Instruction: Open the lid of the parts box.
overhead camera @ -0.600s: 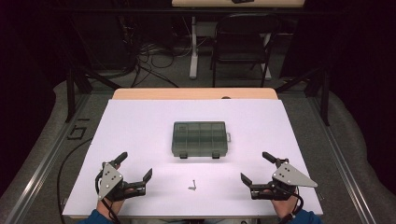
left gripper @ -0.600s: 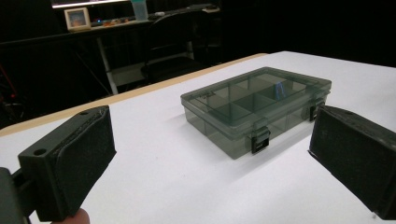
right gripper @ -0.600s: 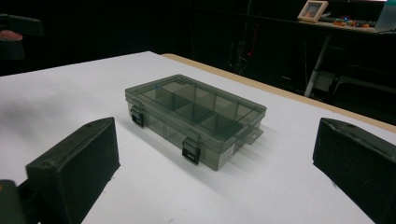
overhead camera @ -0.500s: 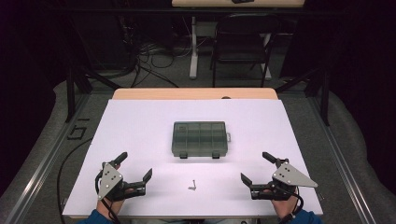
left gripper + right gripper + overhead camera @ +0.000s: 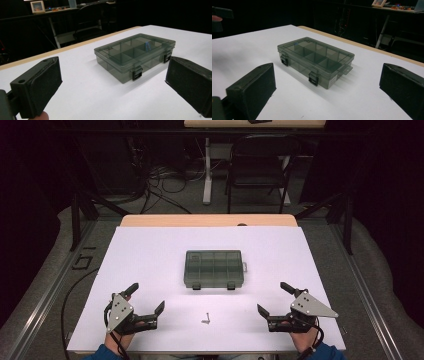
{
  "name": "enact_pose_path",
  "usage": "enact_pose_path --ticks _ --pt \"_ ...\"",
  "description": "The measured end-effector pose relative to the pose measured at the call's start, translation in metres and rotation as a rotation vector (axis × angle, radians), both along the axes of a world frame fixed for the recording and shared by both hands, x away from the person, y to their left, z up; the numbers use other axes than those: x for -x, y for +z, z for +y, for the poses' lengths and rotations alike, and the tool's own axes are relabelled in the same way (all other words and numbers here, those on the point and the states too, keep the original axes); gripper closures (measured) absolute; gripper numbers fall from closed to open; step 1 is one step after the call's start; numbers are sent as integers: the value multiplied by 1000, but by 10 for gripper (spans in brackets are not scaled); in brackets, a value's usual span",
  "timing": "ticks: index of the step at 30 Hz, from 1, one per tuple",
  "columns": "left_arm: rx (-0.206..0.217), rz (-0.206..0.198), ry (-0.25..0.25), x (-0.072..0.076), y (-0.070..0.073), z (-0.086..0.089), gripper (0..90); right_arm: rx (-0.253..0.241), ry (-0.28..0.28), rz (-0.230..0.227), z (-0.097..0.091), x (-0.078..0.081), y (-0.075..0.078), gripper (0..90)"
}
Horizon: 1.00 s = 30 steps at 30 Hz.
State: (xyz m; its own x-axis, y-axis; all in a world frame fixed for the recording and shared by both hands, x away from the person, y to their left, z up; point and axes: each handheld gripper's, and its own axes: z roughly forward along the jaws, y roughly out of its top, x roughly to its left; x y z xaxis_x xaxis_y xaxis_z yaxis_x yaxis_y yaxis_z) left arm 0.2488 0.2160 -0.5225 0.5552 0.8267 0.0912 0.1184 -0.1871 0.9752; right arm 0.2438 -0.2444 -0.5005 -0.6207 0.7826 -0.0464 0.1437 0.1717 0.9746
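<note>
The left hand-held gripper [image 5: 146,305] rests at the lower left of the high view with its jaws wide apart and nothing between them; the right hand-held gripper [image 5: 272,303] sits at the lower right in the same way, wide and empty. Compared with the picture from half a second ago, nothing has changed: both hands are in the same places and no object has shifted, so I judge that the work is not yet begun and the person is only ready to start. Between the two grippers, near the bottom middle of the frame, a small screw [image 5: 206,318] lies on the white table [image 5: 150,255], apart from both. Above it, at the center, stands the grey compartment box [image 5: 214,268]; its transparent lid is closed and the two black latches [image 5: 137,74] on the front side look shut. Through the lid the divided compartments seem empty, except one small bluish spot in a rear cell, which I cannot identify. Probably the box must be opened before the screw goes in.
</note>
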Motion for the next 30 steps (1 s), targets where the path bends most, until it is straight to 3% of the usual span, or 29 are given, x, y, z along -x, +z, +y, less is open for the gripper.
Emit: enact_pose_path --ticks 12,30 --pt "-19 26 -31 -8 -2 -7 0 34 15 31 5 -15 -3 0" --pt "-15 84 -84 -37 -8 -25 1 39 38 68 11 -34 -5 0"
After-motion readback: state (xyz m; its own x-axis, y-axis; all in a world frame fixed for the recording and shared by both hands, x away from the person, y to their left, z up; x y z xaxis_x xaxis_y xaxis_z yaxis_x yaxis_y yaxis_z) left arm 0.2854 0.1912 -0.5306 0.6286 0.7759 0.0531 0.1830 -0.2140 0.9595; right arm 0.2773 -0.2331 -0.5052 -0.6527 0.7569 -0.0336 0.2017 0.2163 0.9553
